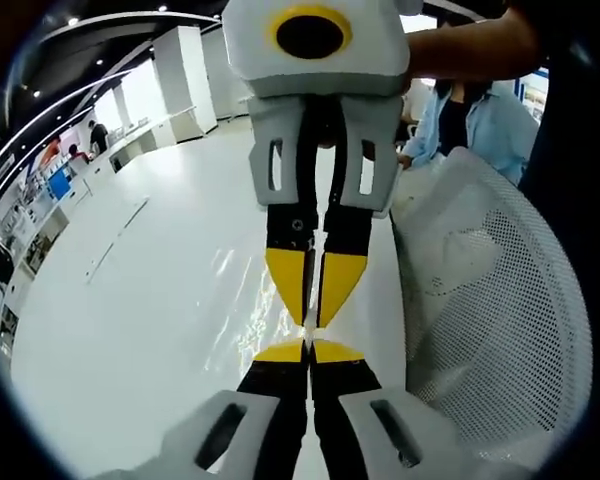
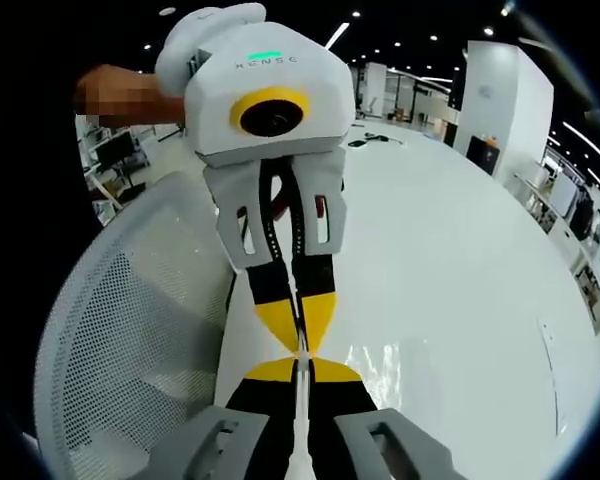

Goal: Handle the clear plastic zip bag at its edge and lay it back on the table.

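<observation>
Clear plastic zip bag (image 1: 242, 310): a nearly see-through sheet, visible mostly as crinkled, glittering highlights against the glossy white table (image 1: 130, 330). It is stretched taut between the two grippers, which face each other tip to tip. Whether it rests on the table or hangs just above it cannot be told.

In the left gripper view, the left gripper (image 1: 308, 350) rises from the bottom, its yellow-tipped black jaws pressed together on the bag's thin edge. The right gripper (image 1: 314, 290) comes down from the top, its jaws likewise pinched on the same edge, almost touching the left gripper's tips. The bag's rippled body spreads to the left of the jaws. A white mesh chair back (image 1: 500, 320) stands to the right, just beside the table edge. Behind it is a person in a light blue shirt (image 1: 480, 115). Far off to the left is a row of desks with people.

In the right gripper view, the right gripper (image 2: 302, 368) rises from the bottom and the left gripper (image 2: 298, 322) points down from above, a hand (image 2: 120, 95) behind its white housing. Here the bag (image 2: 380, 365) shines to the right of the jaws, its edge seen as a thin white line running between the right gripper's jaws. The mesh chair back (image 2: 130, 340) sits on the left. A white pillar (image 2: 505, 95) and ceiling spotlights show beyond the table (image 2: 460, 260).
</observation>
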